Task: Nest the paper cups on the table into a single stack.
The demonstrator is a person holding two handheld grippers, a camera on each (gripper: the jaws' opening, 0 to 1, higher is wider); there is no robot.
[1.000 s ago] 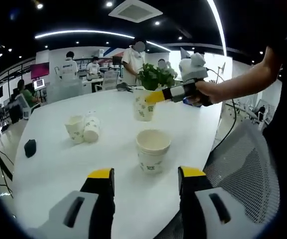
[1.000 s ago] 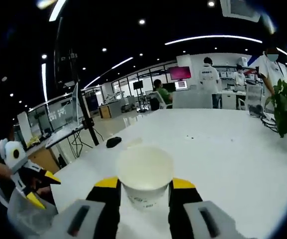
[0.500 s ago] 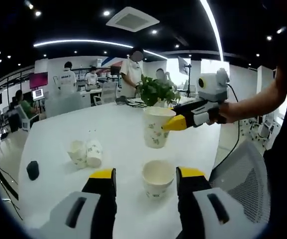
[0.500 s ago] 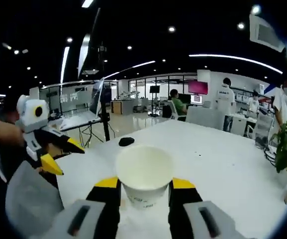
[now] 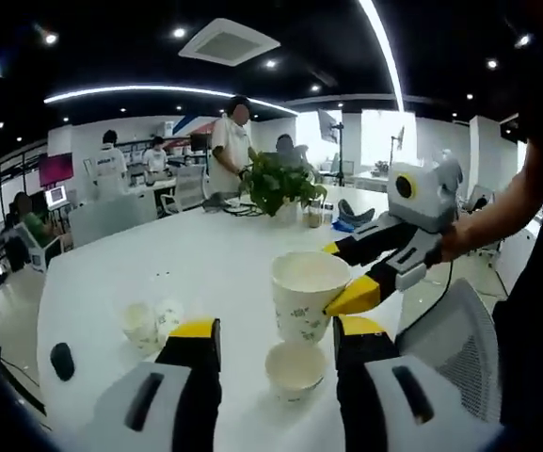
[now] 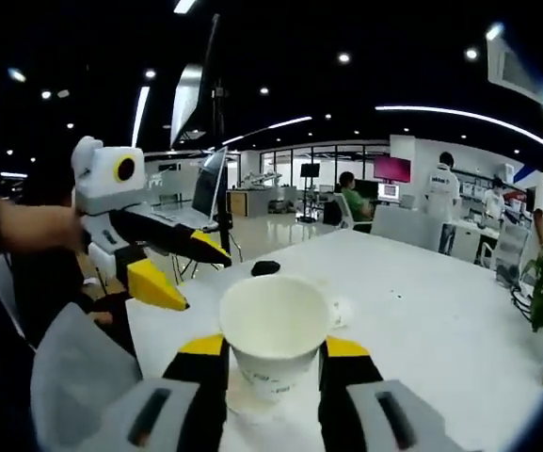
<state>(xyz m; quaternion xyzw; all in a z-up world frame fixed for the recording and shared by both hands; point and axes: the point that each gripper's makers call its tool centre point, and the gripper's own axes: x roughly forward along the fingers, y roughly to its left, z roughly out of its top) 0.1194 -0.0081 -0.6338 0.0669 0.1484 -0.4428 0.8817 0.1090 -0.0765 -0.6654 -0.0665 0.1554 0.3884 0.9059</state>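
Stretching across an open office with ceiling lights, the white table (image 5: 205, 273) bears loose cups (image 5: 151, 323) — one plant (image 5: 276, 184) stands farther back. Right gripper (image 6: 272, 347) clamps a paper cup (image 6: 273, 330) above another cup (image 5: 295, 367); left gripper (image 5: 276, 330) gapes, holding nothing.

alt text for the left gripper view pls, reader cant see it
The right claw holds a printed paper cup in the air above another paper cup standing on the white table. The left claw rises open from the bottom on either side of the standing cup. Two more cups lie to the left, near a small black object.

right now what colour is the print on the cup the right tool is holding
Green print on the white cup held by the right tool; clearest in the left gripper view.
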